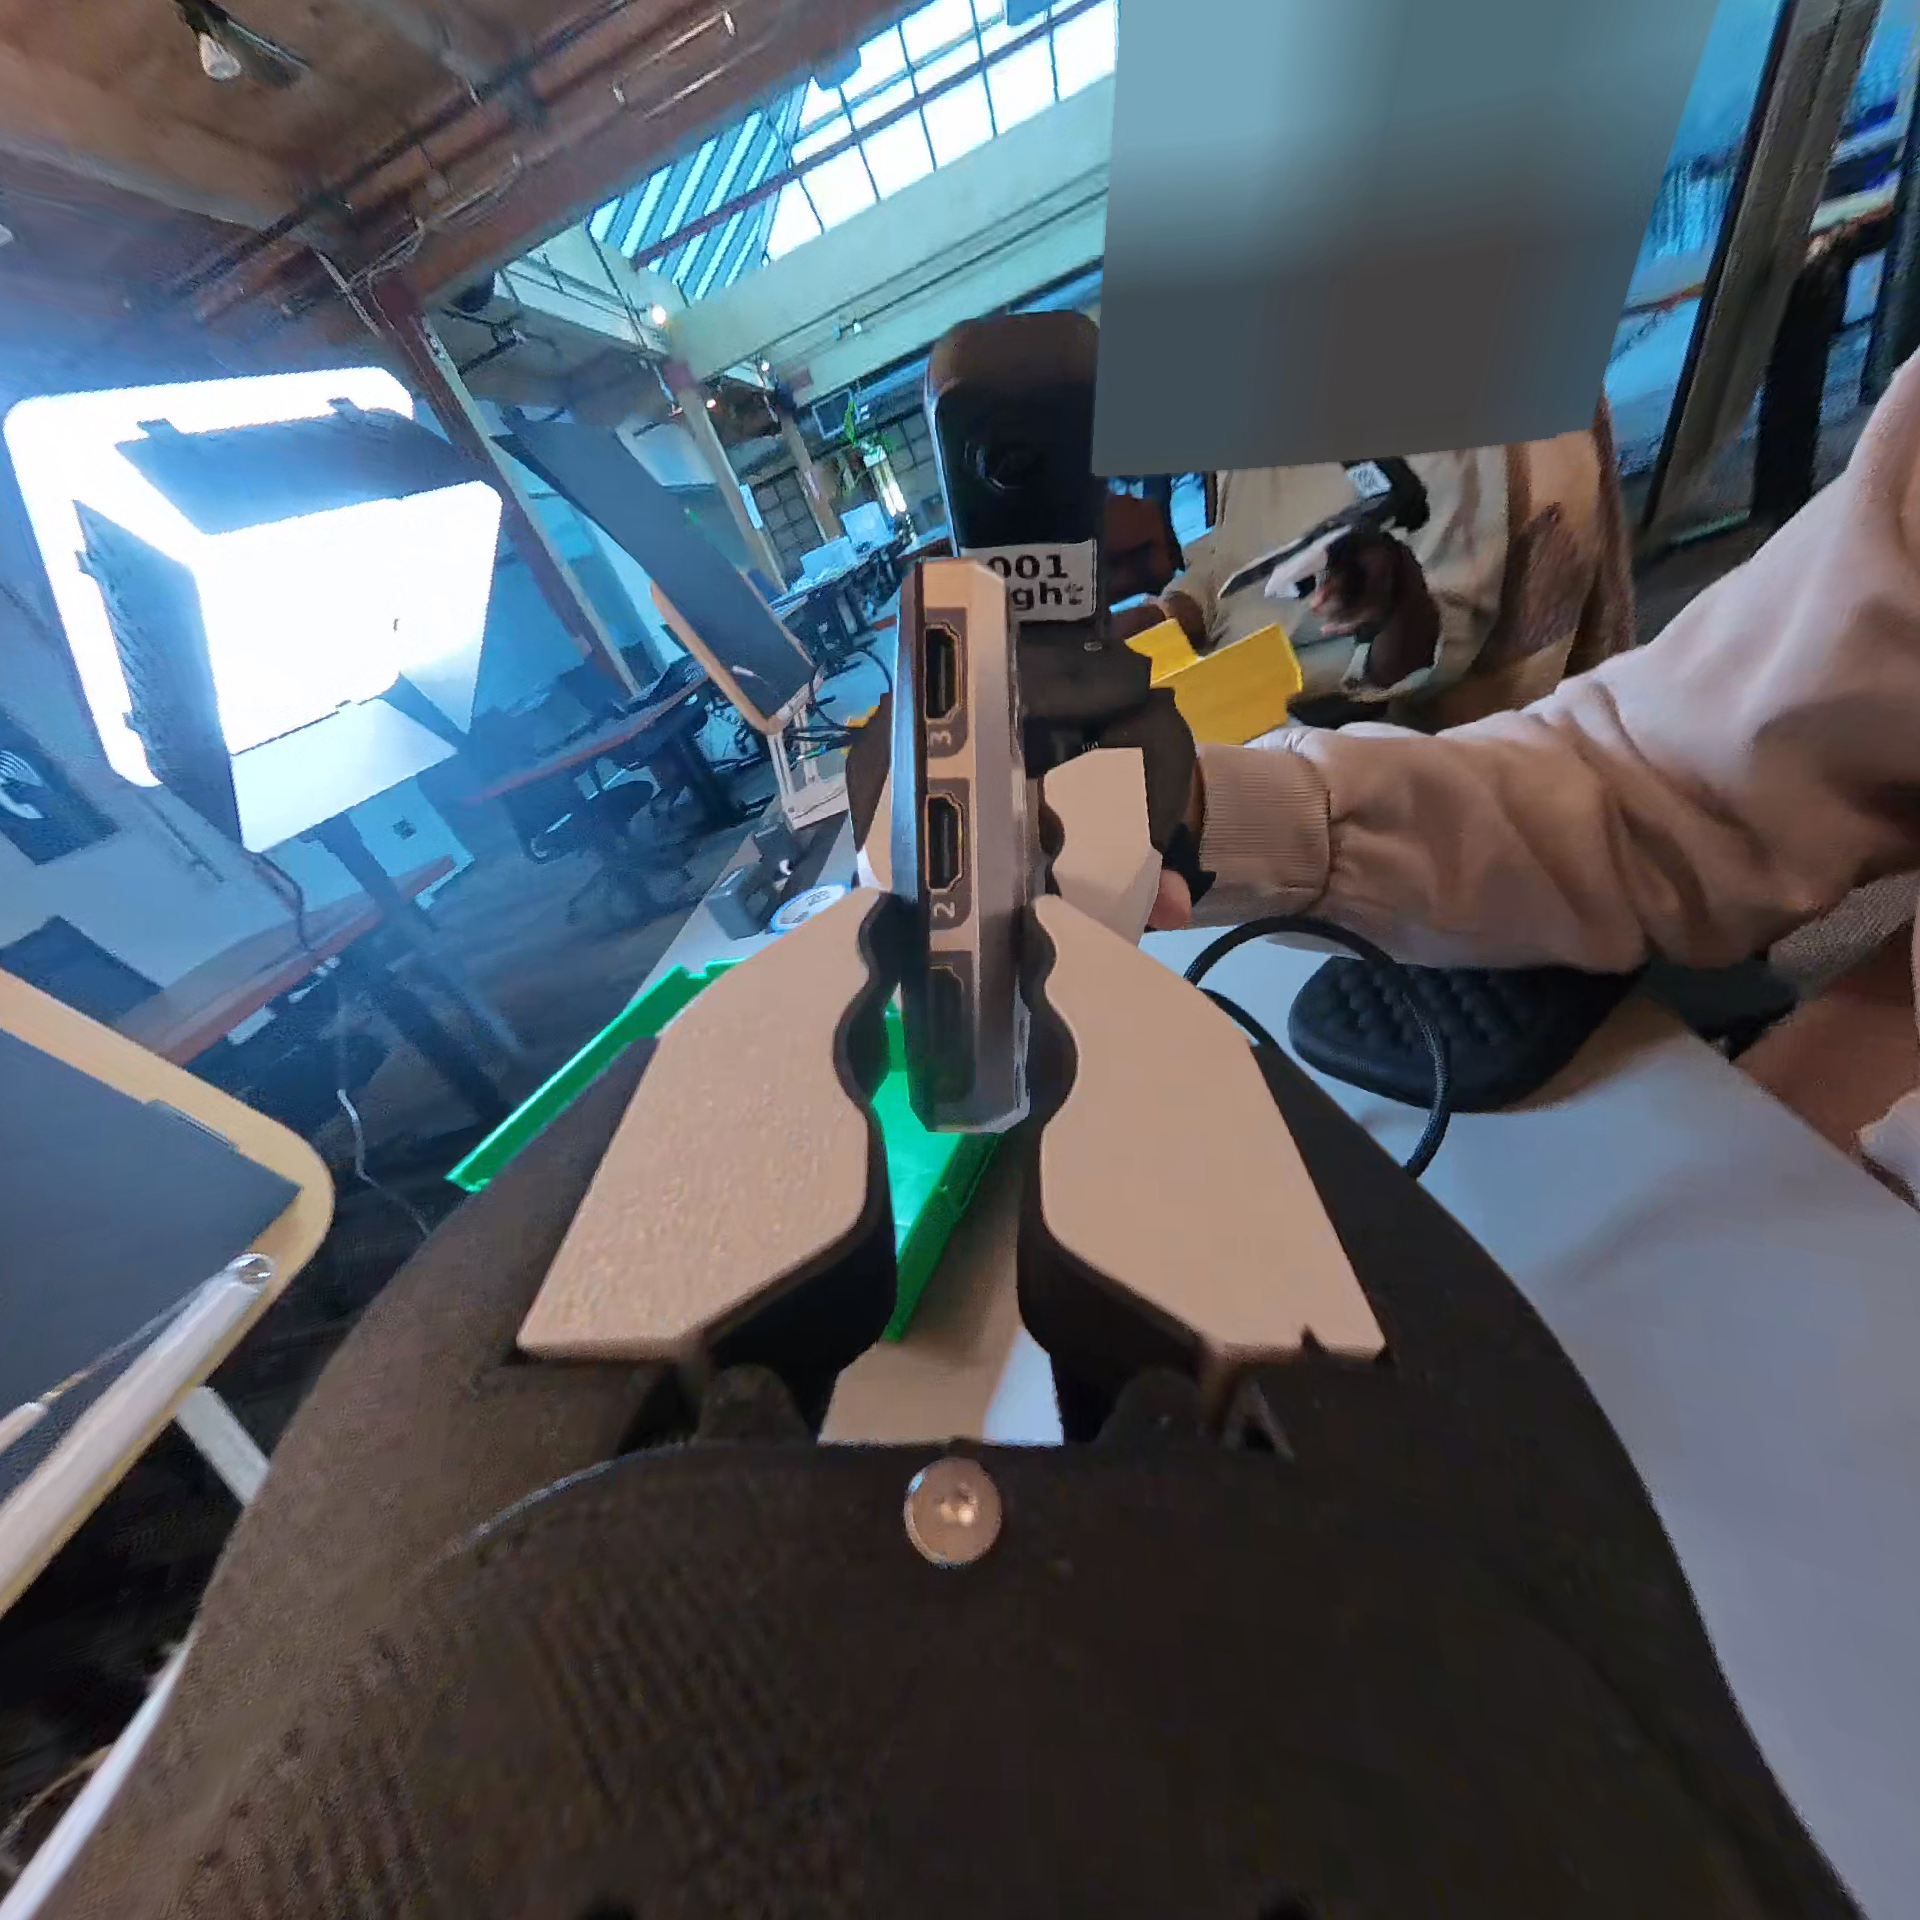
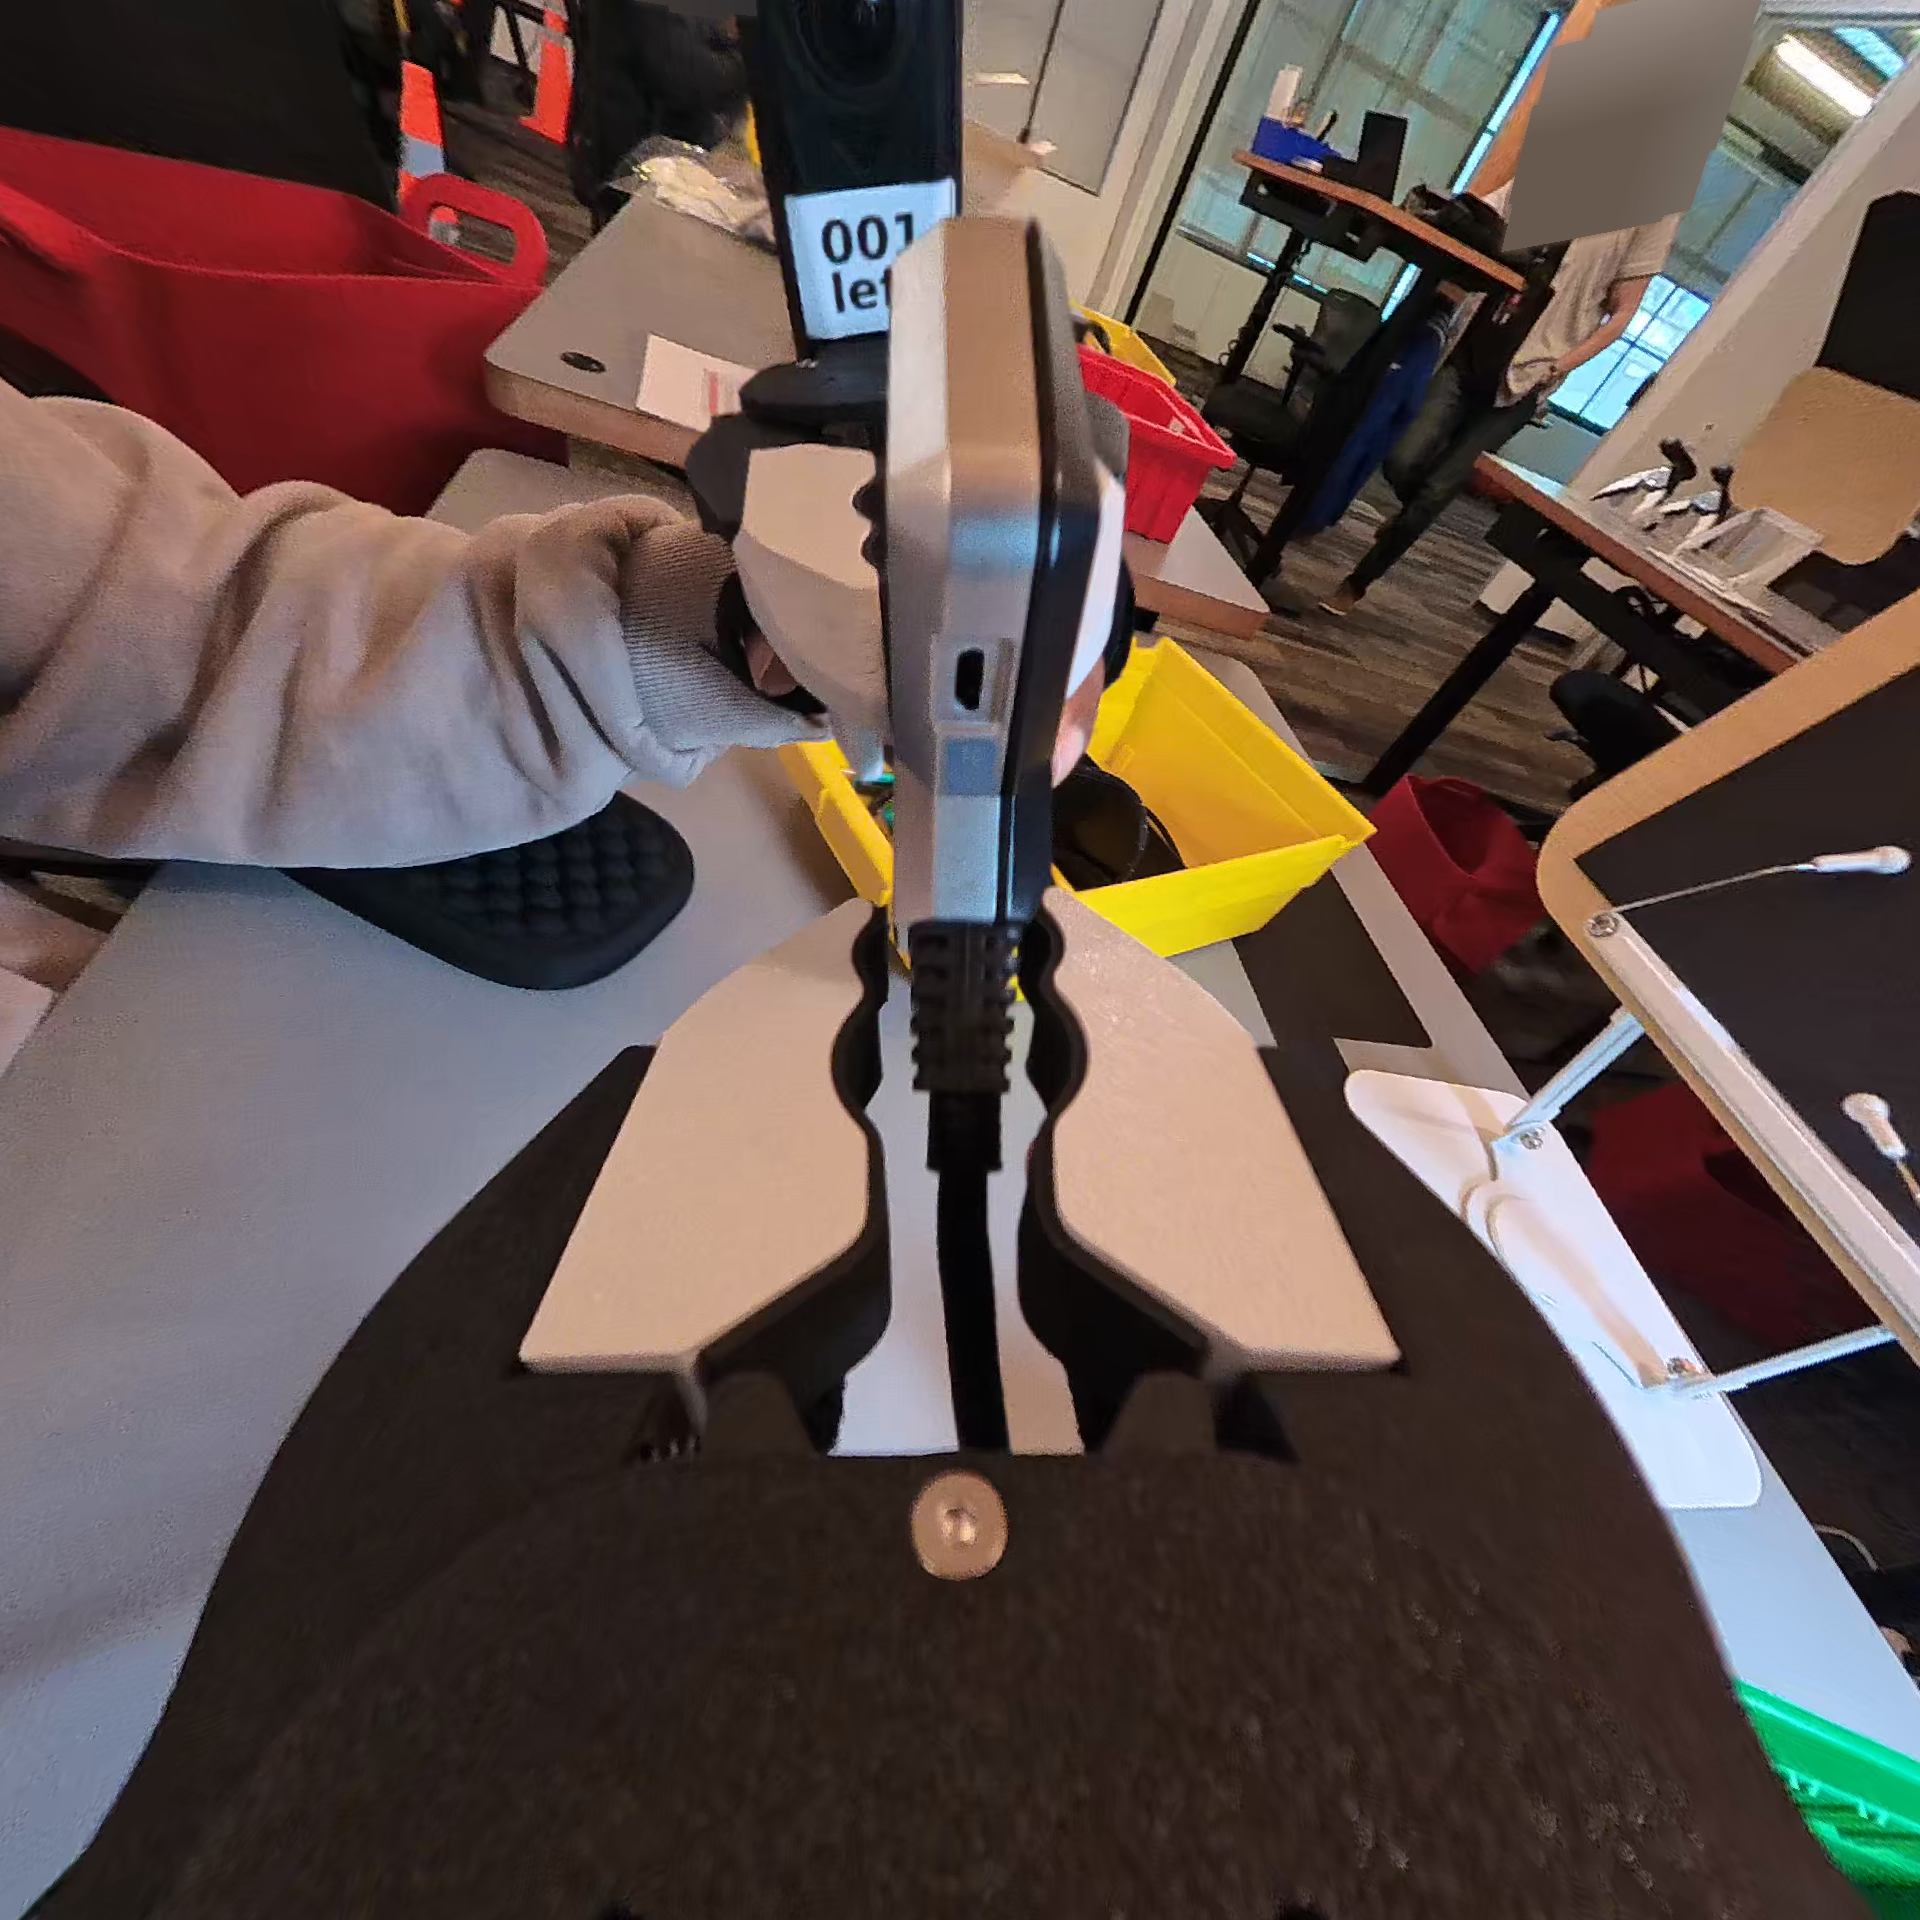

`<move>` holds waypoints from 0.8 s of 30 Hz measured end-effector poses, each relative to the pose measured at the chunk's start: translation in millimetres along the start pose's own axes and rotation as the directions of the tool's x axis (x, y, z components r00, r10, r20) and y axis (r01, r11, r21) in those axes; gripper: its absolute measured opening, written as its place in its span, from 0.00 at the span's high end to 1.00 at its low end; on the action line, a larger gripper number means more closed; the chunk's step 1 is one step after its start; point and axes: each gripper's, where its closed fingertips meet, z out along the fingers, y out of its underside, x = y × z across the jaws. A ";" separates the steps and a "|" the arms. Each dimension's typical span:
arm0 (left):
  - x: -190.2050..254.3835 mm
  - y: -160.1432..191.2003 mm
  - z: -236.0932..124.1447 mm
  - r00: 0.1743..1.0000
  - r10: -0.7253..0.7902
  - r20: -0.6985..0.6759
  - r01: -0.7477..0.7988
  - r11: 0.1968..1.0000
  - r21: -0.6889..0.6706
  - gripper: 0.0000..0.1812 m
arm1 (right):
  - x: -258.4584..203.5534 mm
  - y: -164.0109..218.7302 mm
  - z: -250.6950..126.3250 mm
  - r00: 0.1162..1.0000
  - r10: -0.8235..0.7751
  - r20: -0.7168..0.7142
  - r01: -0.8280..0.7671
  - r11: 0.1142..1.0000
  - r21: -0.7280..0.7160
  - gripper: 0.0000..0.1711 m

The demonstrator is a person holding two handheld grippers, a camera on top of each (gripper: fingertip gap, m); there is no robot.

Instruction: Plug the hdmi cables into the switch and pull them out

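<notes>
I have the HDMI switch point(image 1: 961, 831) clamped on edge in my left gripper point(image 1: 956, 997), jaws closed on its near end, ports facing me, lifted above the worktop point(image 2: 312, 1039). My right gripper point(image 2: 961, 997) has its jaws nearly closed around the ribbed strain relief point(image 2: 961, 1008) of the black cable point(image 2: 971, 1299) entering the switch's far end. I'd brace the left side firmly and move the right straight along the cable's axis, without twisting.

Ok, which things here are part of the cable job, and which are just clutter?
In the job:
- HDMI switch
- left gripper, clamped on the switch
- right gripper, around the switch's black cable

Lying about:
- yellow bin
- green tray
- black wrist pad
- red bin
</notes>
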 end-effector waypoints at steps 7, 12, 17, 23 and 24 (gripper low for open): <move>-4.7 40.8 14.3 0.999 -0.048 0.014 0.049 0.995 -0.083 0.88 | 11.7 8.5 -9.4 0.998 -0.016 -0.058 0.012 0.998 -0.068 0.87; -4.9 28.3 10.5 0.998 -0.059 0.014 0.059 0.998 -0.019 0.88 | 13.1 6.6 -7.7 0.996 -0.033 -0.083 0.028 0.998 -0.059 0.84; -3.6 26.0 7.3 0.999 -0.039 0.000 0.039 0.998 -0.043 0.88 | 10.5 6.1 -6.3 0.996 -0.057 -0.068 0.052 0.996 -0.066 0.86; -68.2 30.1 -60.6 0.952 -0.099 0.290 0.148 0.977 -0.154 0.86 | 36.2 16.1 -24.6 0.981 -0.029 -0.190 0.004 0.991 -0.131 0.87; -88.2 42.2 -83.5 0.907 -0.107 0.408 0.205 0.957 -0.205 0.86 | 42.3 17.5 -29.8 0.977 -0.014 -0.213 -0.014 0.992 -0.127 0.87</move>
